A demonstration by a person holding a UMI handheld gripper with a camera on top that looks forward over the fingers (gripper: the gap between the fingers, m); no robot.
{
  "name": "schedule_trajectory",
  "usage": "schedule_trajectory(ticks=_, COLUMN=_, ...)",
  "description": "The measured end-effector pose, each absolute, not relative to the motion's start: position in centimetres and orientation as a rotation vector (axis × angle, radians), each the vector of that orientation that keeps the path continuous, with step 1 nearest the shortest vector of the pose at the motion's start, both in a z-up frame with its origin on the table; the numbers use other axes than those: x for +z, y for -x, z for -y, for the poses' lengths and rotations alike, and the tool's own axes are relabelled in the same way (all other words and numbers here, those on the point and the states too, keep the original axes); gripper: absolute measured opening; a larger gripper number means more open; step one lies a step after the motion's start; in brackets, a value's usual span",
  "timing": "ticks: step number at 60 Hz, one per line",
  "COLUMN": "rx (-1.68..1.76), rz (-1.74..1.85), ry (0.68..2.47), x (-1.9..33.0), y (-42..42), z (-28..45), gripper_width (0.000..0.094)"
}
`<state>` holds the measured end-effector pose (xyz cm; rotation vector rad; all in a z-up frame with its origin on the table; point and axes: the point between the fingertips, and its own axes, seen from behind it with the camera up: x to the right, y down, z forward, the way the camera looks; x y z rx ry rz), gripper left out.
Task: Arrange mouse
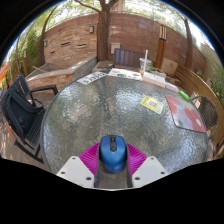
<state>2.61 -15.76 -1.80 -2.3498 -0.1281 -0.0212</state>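
The hand-held gripper [112,170] grips a blue mouse [112,153] between its pink pads [93,157], above the near edge of the round glass surface [95,115].

Daylit patio: a round glass table [100,115], black chairs [22,110], what looks like a brick wall [75,40] behind.

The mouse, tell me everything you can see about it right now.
The mouse is blue with a darker strip running down its middle, smooth and plastic-looking. It sits between the two fingers of the gripper, its rounded front pointing ahead over the glass table. The pink pads seem to press against both its sides, so it looks gripped. Its underside is hidden; whether it touches the table cannot be told.
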Motion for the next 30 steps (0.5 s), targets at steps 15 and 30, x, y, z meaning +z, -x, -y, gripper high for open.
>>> schedule_trajectory(ticks=15, rx=0.098, rz=0.137, ry=2.140, x=10.9, y=-0.2, z=12.0, gripper_width=0.0354)
schedule_trajectory(ticks=30, rx=0.142, rz=0.053, ry=1.851, x=28.2, y=-10.6, z=3.8, gripper_width=0.0352)
